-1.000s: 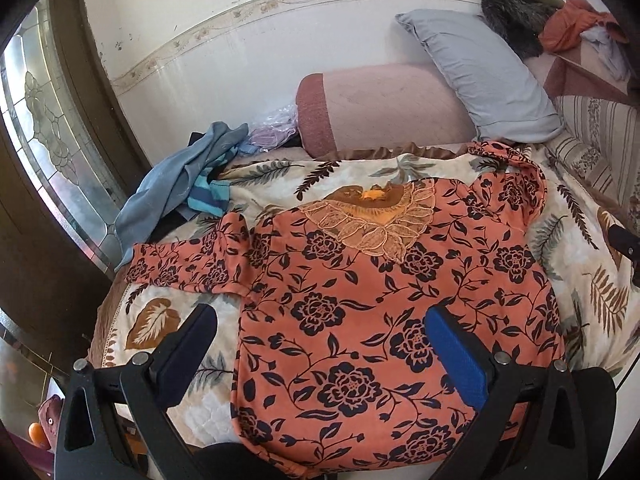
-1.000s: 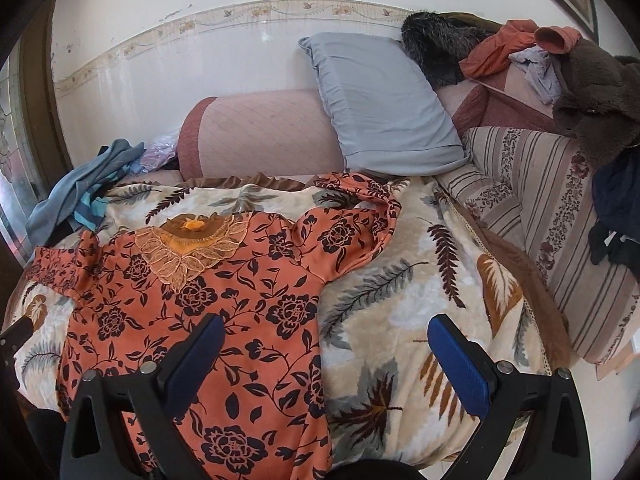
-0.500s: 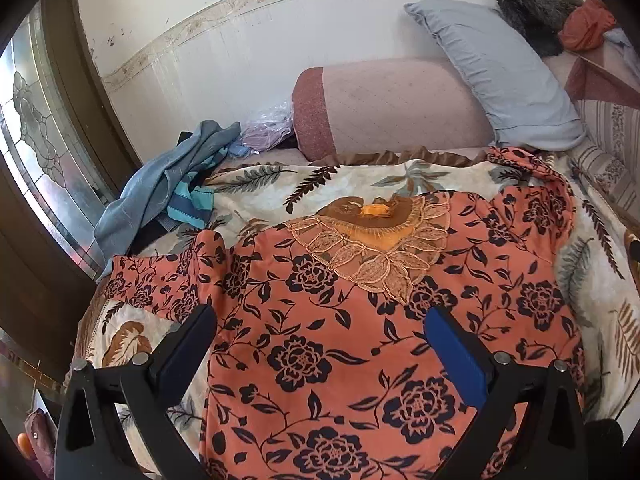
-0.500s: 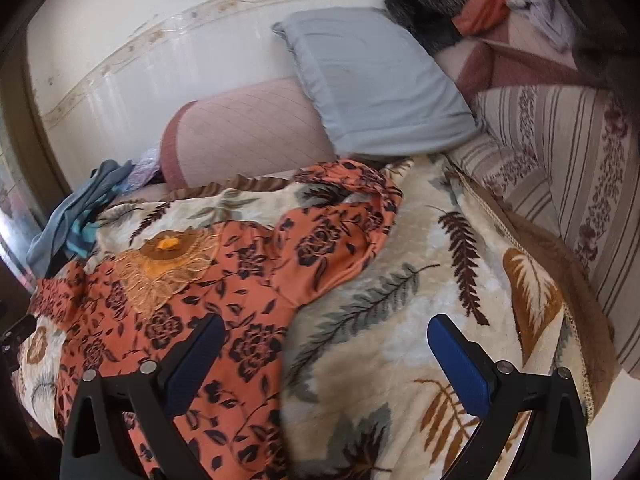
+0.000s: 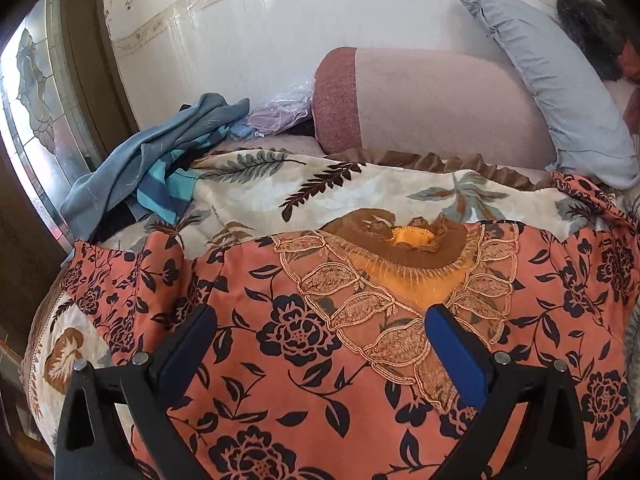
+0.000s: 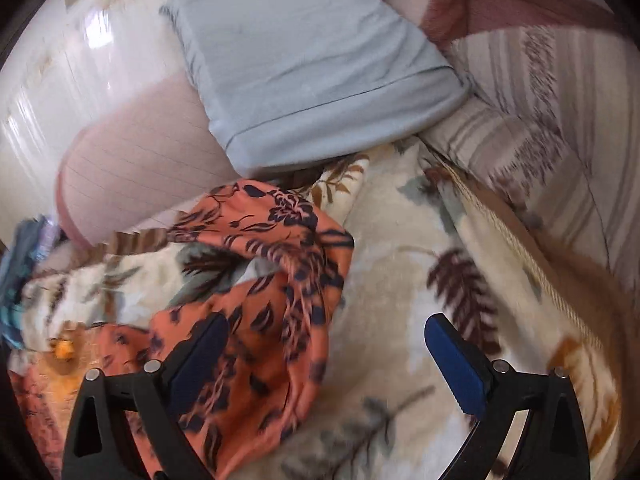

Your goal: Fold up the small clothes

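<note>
An orange top with dark flowers (image 5: 320,360) lies spread flat on a leaf-print blanket (image 5: 360,188), its lace collar (image 5: 400,292) toward the wall. My left gripper (image 5: 320,336) is open, low over the chest just below the collar. One sleeve (image 5: 120,280) lies out to the left. In the blurred right wrist view the other sleeve (image 6: 272,264) lies crumpled on the blanket (image 6: 400,280). My right gripper (image 6: 326,340) is open over that sleeve's right edge, empty.
A pink bolster (image 5: 432,104) and a grey pillow (image 5: 560,88) lean on the wall behind. A blue cloth heap (image 5: 160,168) lies at the far left. A striped cushion (image 6: 540,120) borders the blanket on the right.
Both grippers moved forward and lower over the top: the left from the hem toward the collar, the right toward the crumpled sleeve. Both stayed open.
</note>
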Tool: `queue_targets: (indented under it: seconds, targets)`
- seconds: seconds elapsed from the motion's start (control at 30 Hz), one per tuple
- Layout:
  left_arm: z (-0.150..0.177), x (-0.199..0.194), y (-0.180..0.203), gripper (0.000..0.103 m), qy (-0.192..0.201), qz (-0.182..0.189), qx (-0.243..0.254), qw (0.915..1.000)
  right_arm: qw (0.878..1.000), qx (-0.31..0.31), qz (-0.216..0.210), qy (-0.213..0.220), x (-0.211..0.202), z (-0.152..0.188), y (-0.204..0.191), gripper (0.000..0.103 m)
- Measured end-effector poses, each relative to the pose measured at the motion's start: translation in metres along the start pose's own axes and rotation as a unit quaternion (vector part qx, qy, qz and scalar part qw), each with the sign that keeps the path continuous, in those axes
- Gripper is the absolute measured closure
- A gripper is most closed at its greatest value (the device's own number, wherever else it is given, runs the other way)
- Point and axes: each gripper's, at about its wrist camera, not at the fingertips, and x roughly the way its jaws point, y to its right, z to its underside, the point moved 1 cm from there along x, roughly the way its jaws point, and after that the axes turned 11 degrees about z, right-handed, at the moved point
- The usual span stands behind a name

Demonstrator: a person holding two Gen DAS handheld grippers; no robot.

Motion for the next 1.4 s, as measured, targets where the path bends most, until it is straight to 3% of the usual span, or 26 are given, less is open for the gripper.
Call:
queue_targets:
  seconds: [0.2,0.4,0.43,0.47,0.5,0.57,0.63,0.7,0.8,0.87,1.0,1.17,1.27,1.33,1.4]
  targets:
    - [-0.005,0.020,-0.019,0.000,-0.006,-0.013,0.001,0.9999,0.992,-0.092,0.083,-0.023,0.058,-0.029,-0.054,0.004]
    - [-0.009,0.022,-0.029,0.000,0.002,-0.005,-0.014,0.9999,0.979,-0.151,0.137,0.016,0.073,-0.050,-0.108,0.008]
    - [-0.009,0.022,-0.029,0.000,0.004,-0.005,-0.012,0.9999,0.975,-0.168,0.142,0.020,0.075,-0.053,-0.119,0.012]
    - [-0.010,0.021,-0.029,0.000,0.005,-0.005,-0.011,0.9999,0.971,-0.186,0.150,0.018,0.079,-0.056,-0.129,0.027]
    - [-0.011,0.021,-0.029,0.000,0.008,-0.003,-0.010,0.9999,0.967,-0.202,0.158,0.004,0.086,-0.058,-0.138,0.054]
    - [-0.014,0.020,-0.032,0.000,0.012,0.000,-0.014,0.9998,0.971,-0.196,0.132,-0.043,0.099,-0.060,-0.145,0.088]
    - [-0.017,0.017,-0.038,0.000,0.018,-0.003,-0.023,0.9996,0.974,-0.185,0.127,-0.037,0.091,-0.062,-0.146,0.093]
    - [-0.020,0.013,-0.046,0.000,0.025,-0.005,-0.035,0.9991,0.983,-0.159,0.094,-0.020,0.069,-0.063,-0.139,0.097]
    - [-0.024,0.006,-0.061,0.000,0.033,-0.003,-0.063,0.9975,0.996,-0.091,-0.011,-0.017,0.023,-0.062,-0.122,0.098]
    - [-0.026,-0.001,-0.071,0.000,0.044,-0.008,-0.076,0.9961,0.994,-0.065,-0.084,-0.011,-0.014,-0.057,-0.119,0.097]
    - [-0.028,-0.020,-0.095,0.000,0.082,-0.043,-0.096,0.9911,0.972,-0.029,-0.233,-0.021,-0.085,-0.036,-0.148,0.097]
    - [-0.029,-0.035,-0.143,0.000,0.102,-0.083,-0.148,0.9803,0.927,-0.028,-0.371,-0.053,-0.137,0.015,-0.244,0.097]
    - [-0.025,-0.041,-0.179,0.000,0.101,-0.099,-0.192,0.9712,0.921,-0.041,-0.379,-0.076,-0.142,0.057,-0.312,0.097]
    - [-0.021,-0.043,-0.201,0.000,0.100,-0.109,-0.217,0.9649,0.930,-0.066,-0.345,-0.111,-0.133,0.091,-0.354,0.093]
    - [-0.017,-0.044,-0.217,0.000,0.099,-0.117,-0.234,0.9601,0.930,-0.117,-0.314,-0.154,-0.120,0.130,-0.390,0.092]
